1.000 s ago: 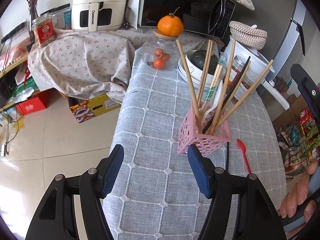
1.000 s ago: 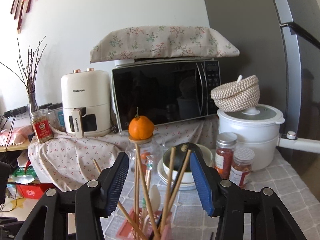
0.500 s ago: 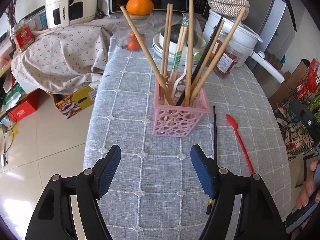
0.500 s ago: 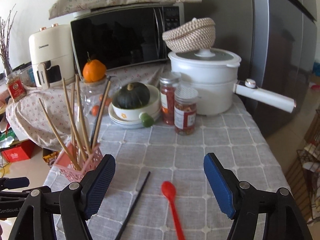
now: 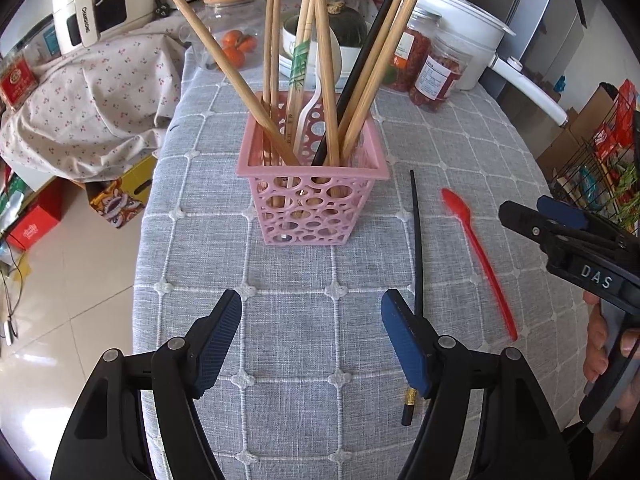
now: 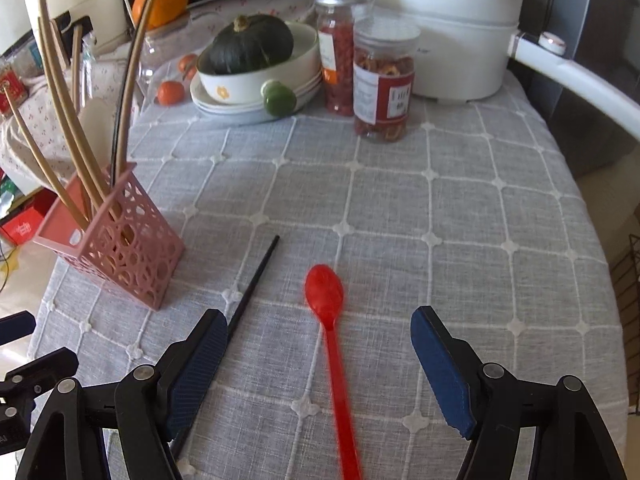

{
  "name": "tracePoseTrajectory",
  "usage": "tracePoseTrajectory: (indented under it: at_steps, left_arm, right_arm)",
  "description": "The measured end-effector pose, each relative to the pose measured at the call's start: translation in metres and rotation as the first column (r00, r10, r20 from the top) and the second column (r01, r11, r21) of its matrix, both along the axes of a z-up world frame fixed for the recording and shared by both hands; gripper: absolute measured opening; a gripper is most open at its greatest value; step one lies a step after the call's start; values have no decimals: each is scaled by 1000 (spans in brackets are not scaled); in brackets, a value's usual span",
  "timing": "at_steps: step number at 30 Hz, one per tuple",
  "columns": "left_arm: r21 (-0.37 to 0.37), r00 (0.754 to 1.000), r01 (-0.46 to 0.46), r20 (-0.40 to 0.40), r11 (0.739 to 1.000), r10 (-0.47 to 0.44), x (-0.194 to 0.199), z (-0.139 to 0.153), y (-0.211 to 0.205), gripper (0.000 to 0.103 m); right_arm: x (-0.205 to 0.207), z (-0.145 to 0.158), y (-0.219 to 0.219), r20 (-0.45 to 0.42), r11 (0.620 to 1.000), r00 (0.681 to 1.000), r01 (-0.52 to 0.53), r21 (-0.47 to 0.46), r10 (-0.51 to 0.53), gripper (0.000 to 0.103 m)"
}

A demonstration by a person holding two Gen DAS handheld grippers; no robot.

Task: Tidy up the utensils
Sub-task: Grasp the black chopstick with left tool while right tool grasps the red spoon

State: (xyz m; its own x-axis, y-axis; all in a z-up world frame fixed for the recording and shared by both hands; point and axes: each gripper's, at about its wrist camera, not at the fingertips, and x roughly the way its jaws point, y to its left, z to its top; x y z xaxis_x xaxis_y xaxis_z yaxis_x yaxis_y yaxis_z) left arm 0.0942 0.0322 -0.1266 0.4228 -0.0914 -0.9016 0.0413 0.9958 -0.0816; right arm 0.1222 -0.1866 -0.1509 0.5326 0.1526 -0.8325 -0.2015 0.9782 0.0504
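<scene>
Holder: pink perforated basket [image 5: 312,196] toward the table's [image 5: 280,340] left edge, standing upright, packed with wooden chopsticks [image 5: 224,64], one black stick and a white spoon leaning out.
Left gripper: left gripper [image 5: 310,336] hovers over the near-left part of the table, jaws wide apart, nothing between them; its right pad overlaps the black chopstick in view, and contact cannot be told.
Black chopstick: black chopstick [image 5: 416,248] lies flat just right of the basket, pointing away from the near edge. Likely thin, stiff, light and smooth, so it may roll or slip; pinch across its middle.
Red spoon: red spoon [image 6: 330,328] lies flat right of the chopstick, apart from it, bowl toward the far edge, handle toward the near edge. Translucent plastic, probably light, slightly flexible and slick; take the handle about midway.
Right gripper: right gripper [image 6: 320,364] spread wide, straddling the spoon's handle without pressing it; a hand [image 5: 604,344] holds it at the table's right edge.
</scene>
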Motion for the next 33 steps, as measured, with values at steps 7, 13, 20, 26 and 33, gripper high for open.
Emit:
tracePoseTrajectory:
  at_steps: [7,13,20,26,33]
  left_arm:
    - [24,1000,17,-23,1000,-16,4,-8,-7,75]
    - [42,999,38,-34,998,-37,5,-12,-13,75]
    - [76,996,80,-34,994,-77,3,-16,-29,75]
    - [98,989,148,-26,984,-146,-4,-16,-50,75]
    - [131,963,266,2,955,-268,-8,-11,-96,64]
  right_arm:
    - [36,-33,-8,-144,1000,989,28,1,-27,79]
    - [55,-51,-12,-187,999,982,34,12,-31,73]
    - [59,-59,0,-153,999,988,-20,-34,15,28]
    - [58,-54,-15,-186,1000,982,4,-9,-6,28]
    - [36,-34,-57,-199,999,979,49,20,-44,29]
